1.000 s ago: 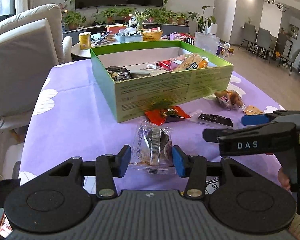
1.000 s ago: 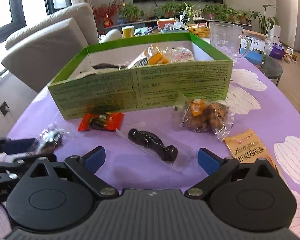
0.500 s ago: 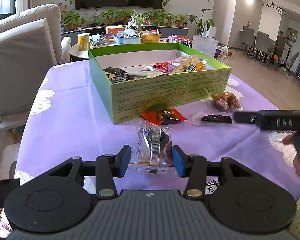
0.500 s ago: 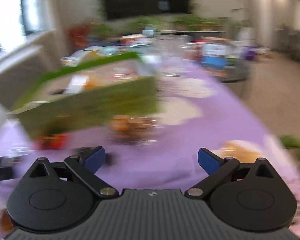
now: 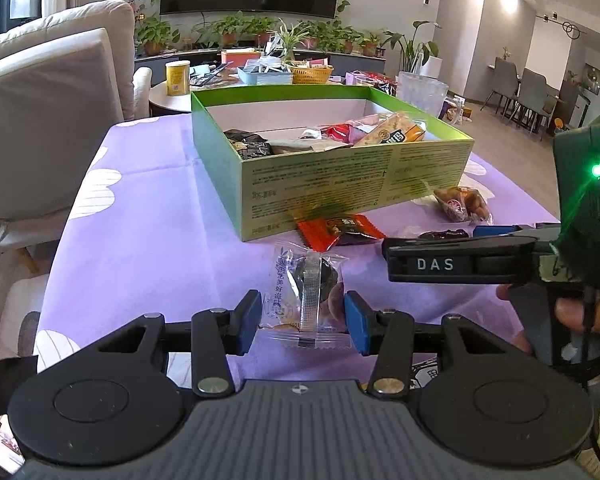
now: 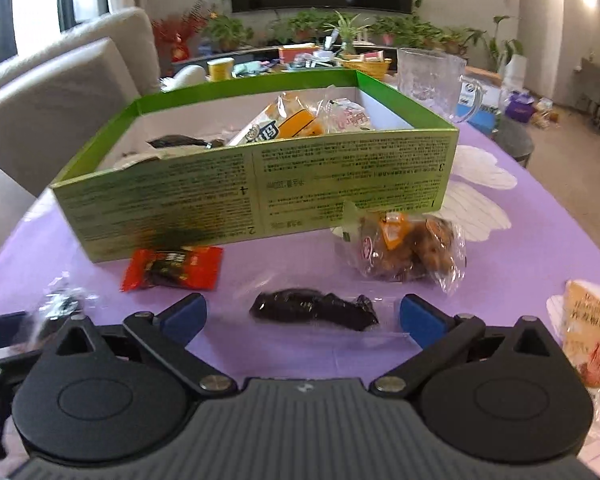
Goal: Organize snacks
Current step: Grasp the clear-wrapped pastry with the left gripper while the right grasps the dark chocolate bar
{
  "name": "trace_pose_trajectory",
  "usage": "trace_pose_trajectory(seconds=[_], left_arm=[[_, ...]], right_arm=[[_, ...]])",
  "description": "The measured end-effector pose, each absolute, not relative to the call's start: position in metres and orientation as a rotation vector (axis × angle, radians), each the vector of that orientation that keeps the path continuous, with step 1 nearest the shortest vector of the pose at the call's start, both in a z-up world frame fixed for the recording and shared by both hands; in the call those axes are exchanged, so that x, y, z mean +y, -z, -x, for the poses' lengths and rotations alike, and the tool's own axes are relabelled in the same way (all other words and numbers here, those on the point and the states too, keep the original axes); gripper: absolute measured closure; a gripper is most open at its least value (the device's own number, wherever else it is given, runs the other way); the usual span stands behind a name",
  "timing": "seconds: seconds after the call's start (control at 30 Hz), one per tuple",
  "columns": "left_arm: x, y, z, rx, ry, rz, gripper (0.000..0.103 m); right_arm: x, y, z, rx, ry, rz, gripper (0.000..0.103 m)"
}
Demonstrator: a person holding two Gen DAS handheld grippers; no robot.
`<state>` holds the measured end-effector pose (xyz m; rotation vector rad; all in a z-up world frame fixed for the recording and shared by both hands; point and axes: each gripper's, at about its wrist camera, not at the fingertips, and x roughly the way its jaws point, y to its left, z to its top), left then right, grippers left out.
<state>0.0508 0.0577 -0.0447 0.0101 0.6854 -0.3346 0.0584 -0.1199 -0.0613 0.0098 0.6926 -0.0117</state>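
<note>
My left gripper [image 5: 303, 318] is shut on a clear-wrapped dark snack packet [image 5: 304, 292], its blue pads pressing both sides just above the purple tablecloth. In the right wrist view my right gripper [image 6: 302, 312] stands open over a dark snack in clear wrap [image 6: 312, 308] that lies on the cloth, with a gap to each pad. A red packet [image 6: 172, 270] and a bag of brown nuts [image 6: 408, 248] lie in front of the green box [image 6: 340, 168], which holds several snacks. An orange packet [image 6: 590, 328] sits at the far right. The left wrist view shows the right gripper [image 5: 430, 244] beside the red packet [image 5: 336, 232].
A glass pitcher [image 6: 428, 76] stands behind the box's right corner. A pale armchair [image 5: 40, 120] is close to the table's left side. A round side table with a yellow can [image 5: 178, 78] and baskets lies beyond the box. The tablecloth drops off at the right edge.
The right gripper swung off to the right half a second ago and has come back, now lower and closer over the dark snack. The left gripper kept still with its packet.
</note>
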Motion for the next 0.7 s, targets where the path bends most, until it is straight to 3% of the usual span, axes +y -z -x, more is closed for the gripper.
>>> trace_pose_trajectory(seconds=[0.7], left_arm=[[0.053, 0.034, -0.046, 0.665, 0.349, -0.017, 0.060]], right_arm=[[-0.153, 0.056, -0.024, 0.639, -0.123, 0.021, 0.033]])
